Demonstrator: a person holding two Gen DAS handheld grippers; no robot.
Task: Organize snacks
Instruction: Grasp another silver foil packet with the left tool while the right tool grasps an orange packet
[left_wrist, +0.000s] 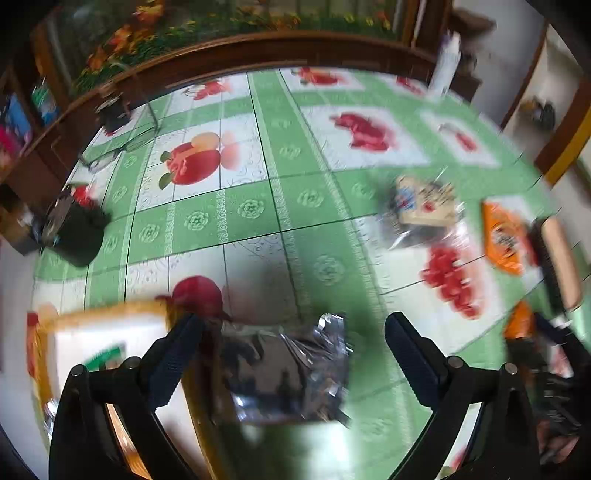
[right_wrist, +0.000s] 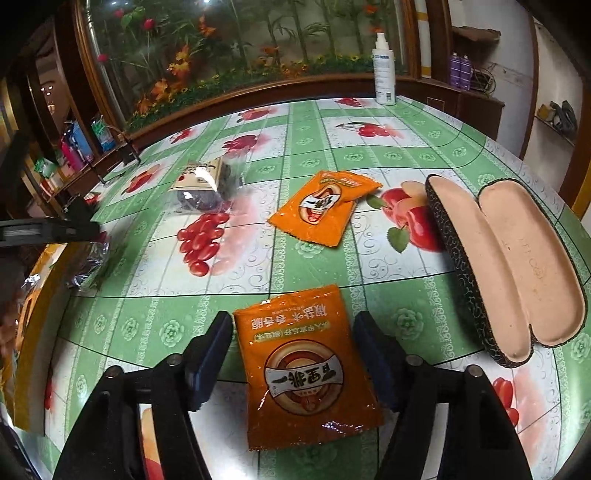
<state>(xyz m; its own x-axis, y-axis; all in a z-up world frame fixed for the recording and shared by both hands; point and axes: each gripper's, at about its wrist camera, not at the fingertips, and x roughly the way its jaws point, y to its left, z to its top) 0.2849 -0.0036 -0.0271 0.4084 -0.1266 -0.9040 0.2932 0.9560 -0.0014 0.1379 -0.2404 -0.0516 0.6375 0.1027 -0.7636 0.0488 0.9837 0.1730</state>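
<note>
Left wrist view, badly smeared: left gripper (left_wrist: 293, 354) has jaws wide apart over a crinkly silver packet (left_wrist: 295, 373) lying between them; pads seem clear of it, though blur makes that uncertain. A yellow-rimmed box (left_wrist: 99, 343) sits just outside the left jaw, likely the collecting place. Right wrist view, sharp: right gripper (right_wrist: 293, 362) straddles an orange snack packet (right_wrist: 306, 369) flat on the tabletop (right_wrist: 369, 155), jaws apart, gaps showing on both sides. A second orange packet (right_wrist: 325, 206) and a clear bag (right_wrist: 207, 184) lie well ahead. Step in hand: pick-up. Next: close squarely on the packet, then lift.
</note>
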